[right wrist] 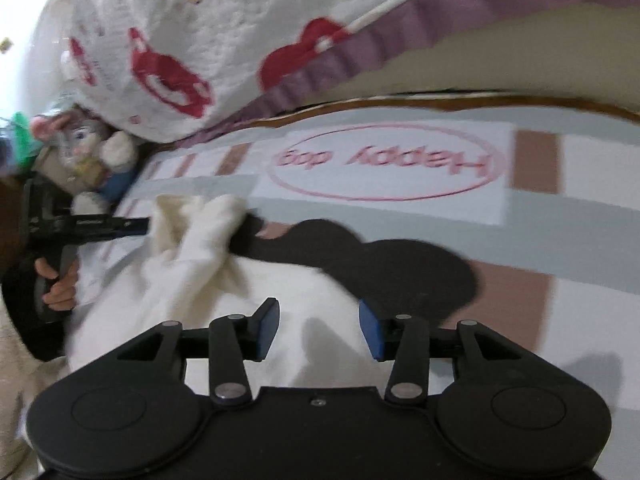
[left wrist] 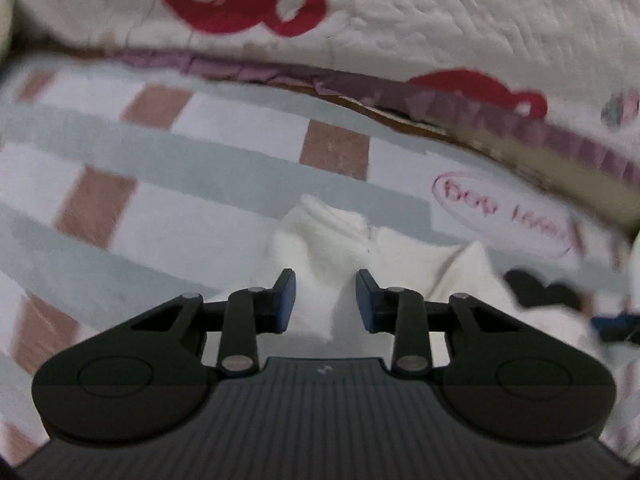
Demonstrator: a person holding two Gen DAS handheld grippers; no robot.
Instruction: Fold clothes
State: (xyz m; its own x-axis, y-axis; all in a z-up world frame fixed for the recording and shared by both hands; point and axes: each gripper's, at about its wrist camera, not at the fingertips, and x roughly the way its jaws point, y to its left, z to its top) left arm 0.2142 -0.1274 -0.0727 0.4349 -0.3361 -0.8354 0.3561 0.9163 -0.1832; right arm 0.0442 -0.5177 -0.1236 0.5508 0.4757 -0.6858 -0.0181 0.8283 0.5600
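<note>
On the bed (left wrist: 192,168), atop a checked sheet w/ grey, white and brown squares: white fleecy garment (left wrist: 320,248), crumpled, lying beneath and ahead of both grippers. Black heart-like patch (right wrist: 400,268) on its far side, toward the "Happy dog" oval print (right wrist: 384,164) on the sheet. Quilt w/ red shapes (left wrist: 440,12) bunched behind, plush toy (right wrist: 86,152) off at the edge.

Left gripper (left wrist: 326,300): fingers partly open, a raised fold of the white fabric standing in the gap, pads not seen pressing on it, so no grip yet. Right gripper (right wrist: 318,328): fingers wider apart, hovering over white fabric, nothing clamped. In the right wrist view, left gripper seen from the side, held by a hand (right wrist: 60,284), tips at the garment's bunched corner.

Handling, as a judgement: soft, thick, light, limp; will sag and drape once lifted, no stiffness to hold a crease alone. Not fragile, not slippery; fluffy pile likely to give pads good bite. Best hold prob. at an edge or corner, e.g. the raised ridge between the left fingers, pinching a full layer rather than loose fuzz. Two holds well apart along one hem wd keep it from bunching. Exact hem or sleeve positions hard to tell; frames blurred.
</note>
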